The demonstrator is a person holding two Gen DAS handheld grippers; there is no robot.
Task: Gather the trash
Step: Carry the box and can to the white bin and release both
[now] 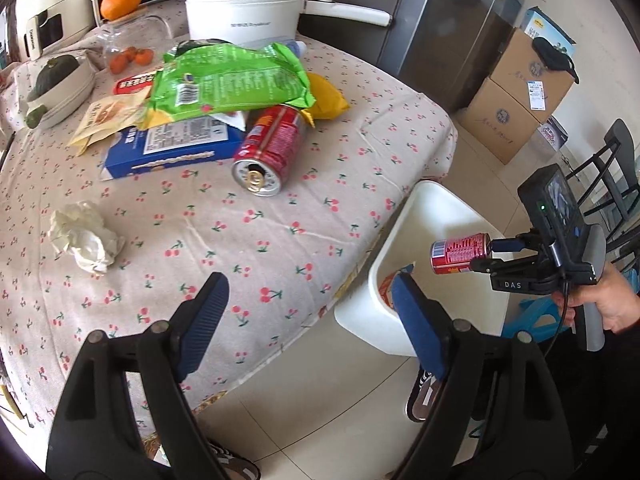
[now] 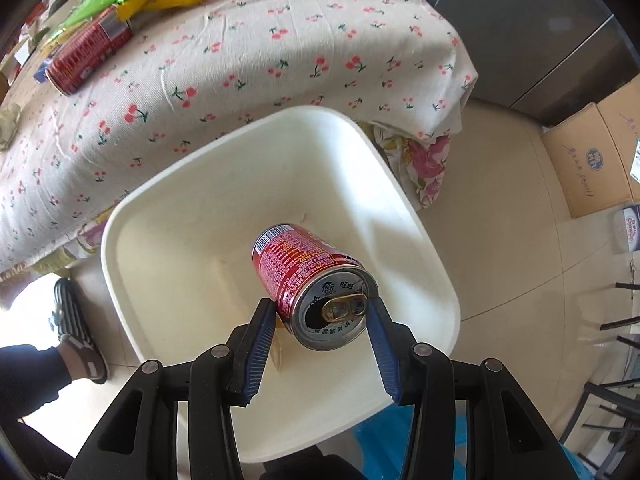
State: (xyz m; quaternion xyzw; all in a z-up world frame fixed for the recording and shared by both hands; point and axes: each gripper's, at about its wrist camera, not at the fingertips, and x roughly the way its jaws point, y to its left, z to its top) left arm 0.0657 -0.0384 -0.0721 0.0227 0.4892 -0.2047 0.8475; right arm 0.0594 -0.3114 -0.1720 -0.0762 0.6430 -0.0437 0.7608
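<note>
So the right tool (image 2: 322, 314) has its pads clamped on a red can (image 2: 310, 280), gripping it near the top end with the pull-tab facing the camera, and it hangs right over the mouth of the white bin (image 2: 168, 216). The bin stands on the floor, tucked against the bench's (image 1: 280, 216) near edge by the corner where the cherry-print cloth droops down. Inside it there's mostly bare white bottom.

The left tool (image 1: 308, 312) is spread wide with nothing between the fingers, sitting over the bench's near edge with one finger over the cloth and the other over the bin's rim. No earlier shot here, so that's all I can say about it.

Open room: the near half of the bench is mostly bare cloth, just a crumpled tissue (image 1: 84, 240) toward the left edge. The clutter is further back: a second red can (image 1: 270, 148) lying on its side, a blue box (image 1: 168, 148), and a green bag (image 1: 228, 80) on top of the pile.

View differences: the left camera shows the whole trash pile, the white pot (image 1: 244, 4) at the far edge and the hand (image 1: 608, 304) holding the right tool. The right camera looks straight down into the bin and catches a shoe (image 2: 78, 332) on the floor beside it, but only a sliver of the pile.
</note>
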